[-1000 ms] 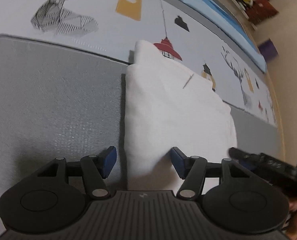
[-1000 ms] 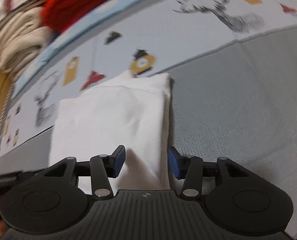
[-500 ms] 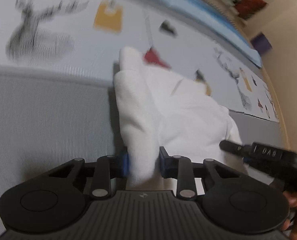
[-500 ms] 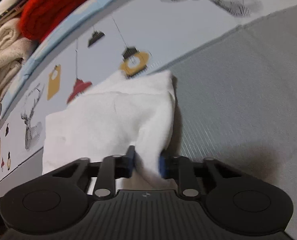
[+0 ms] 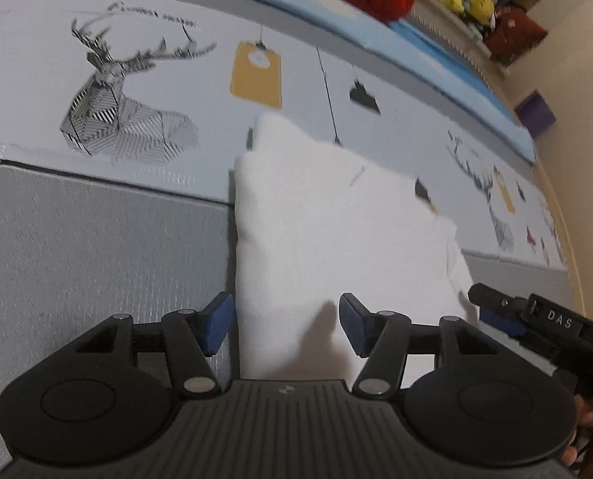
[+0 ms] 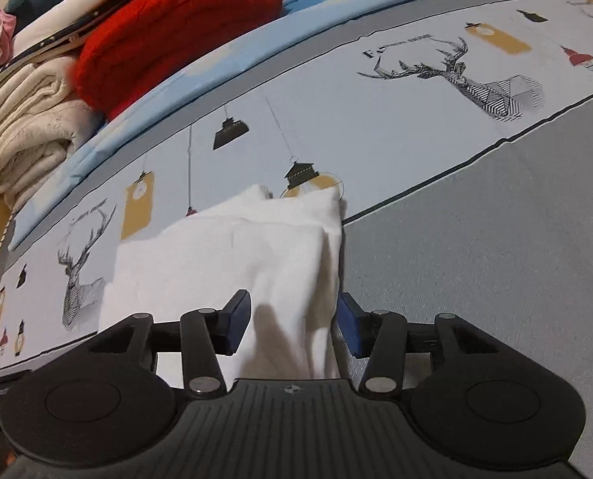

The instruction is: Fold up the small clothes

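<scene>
A: Left wrist view, status?

B: I read the left gripper [image 5: 284, 325] with its blue fingers [image 5: 215, 323] spread, straddling the near left corner of the folded white garment [image 5: 336, 231] without pinching it. The garment lies flat on the bed [image 5: 76, 247], across the seam between the grey panel and the deer-print sheet [image 5: 136, 92]. The right gripper [image 5: 496, 313] shows at the garment's near right corner.

A: Right wrist view?

B: I read the right gripper [image 6: 292, 325] with fingers [image 6: 236, 321] spread; the garment's [image 6: 232, 255] near right edge sits between them, not clamped. A red knit [image 6: 176, 28] and a cream blanket [image 6: 28, 131] lie stacked at the bed's far left edge.
</scene>
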`<state>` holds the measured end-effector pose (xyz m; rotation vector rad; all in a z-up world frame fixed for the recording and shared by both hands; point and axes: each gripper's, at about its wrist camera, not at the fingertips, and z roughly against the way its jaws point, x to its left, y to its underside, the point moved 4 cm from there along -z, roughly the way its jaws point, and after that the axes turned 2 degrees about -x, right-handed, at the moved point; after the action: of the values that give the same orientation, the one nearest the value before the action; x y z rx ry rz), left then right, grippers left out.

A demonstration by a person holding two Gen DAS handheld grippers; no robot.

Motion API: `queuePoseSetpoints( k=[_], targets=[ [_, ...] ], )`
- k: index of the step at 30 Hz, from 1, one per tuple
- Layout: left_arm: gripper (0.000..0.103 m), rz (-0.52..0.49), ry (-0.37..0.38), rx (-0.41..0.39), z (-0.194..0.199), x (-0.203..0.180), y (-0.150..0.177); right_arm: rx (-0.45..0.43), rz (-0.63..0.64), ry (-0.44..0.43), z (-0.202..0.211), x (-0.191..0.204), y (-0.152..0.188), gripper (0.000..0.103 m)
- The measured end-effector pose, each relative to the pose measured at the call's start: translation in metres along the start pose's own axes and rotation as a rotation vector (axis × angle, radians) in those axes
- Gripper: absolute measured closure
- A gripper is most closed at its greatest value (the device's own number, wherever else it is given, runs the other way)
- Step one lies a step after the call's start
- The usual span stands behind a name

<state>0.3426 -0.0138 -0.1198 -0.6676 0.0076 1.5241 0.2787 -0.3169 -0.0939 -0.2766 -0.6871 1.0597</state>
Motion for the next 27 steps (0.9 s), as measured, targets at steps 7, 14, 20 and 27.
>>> queuePoseSetpoints(
  k=[7,14,20,27],
  targets=[
    [0.039,-0.100,-0.074,0.030,0.000,-0.001,0.014,0.104,0.070,0.086,-0.012,-0.006,0.016,0.048],
    [0.039,-0.234,-0.016,0.038,0.010,-0.016,0.025,-0.027,0.139,0.016,0.020,0.001,0.007,0.050],
    [0.036,-0.253,-0.074,0.032,0.014,-0.009,0.034,0.143,0.285,0.090,0.006,-0.006,0.030,0.045],
    [0.017,-0.398,-0.165,-0.247,0.068,-0.032,0.040,0.085,0.373,0.299,0.024,-0.019,0.028,0.047]
  ],
)
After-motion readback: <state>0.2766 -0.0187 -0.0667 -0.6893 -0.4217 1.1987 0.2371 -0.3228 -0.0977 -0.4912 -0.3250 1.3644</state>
